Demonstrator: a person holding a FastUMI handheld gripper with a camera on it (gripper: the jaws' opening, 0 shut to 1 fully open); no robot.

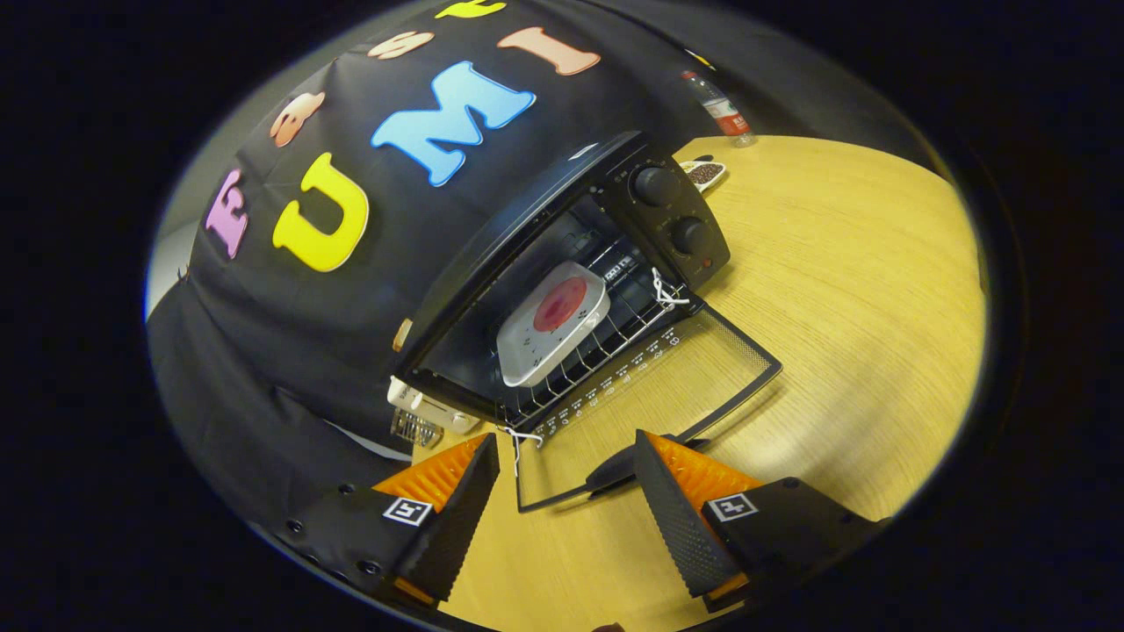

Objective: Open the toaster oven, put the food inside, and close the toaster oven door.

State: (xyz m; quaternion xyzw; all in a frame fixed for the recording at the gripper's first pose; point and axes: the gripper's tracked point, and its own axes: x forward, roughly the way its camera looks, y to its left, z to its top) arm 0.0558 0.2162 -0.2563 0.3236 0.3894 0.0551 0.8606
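On the tabletop, toward its back edge against the booth wall, the toaster oven sits with its glass door folded all the way down, lying flat on the wood toward the tool. The oven is a stiff metal box, likely heavy enough to stay put when the door is worked. The door looks rigid and hinged along its lower edge, glass in a thin dark frame, so it should be lifted steadily rather than flicked; its dark handle runs along the free edge just ahead of the tool's fingers, and that bar is the sensible place to take hold or push up from below. Inside, on the wire rack, a white plate leans at a tilt, carrying a round red piece of food; the plate seems hard, smooth and breakable, best left alone now. The food is already in the oven, so closing appears to be what remains. The tool's orange-backed fingers stand wide apart, gripping nothing.
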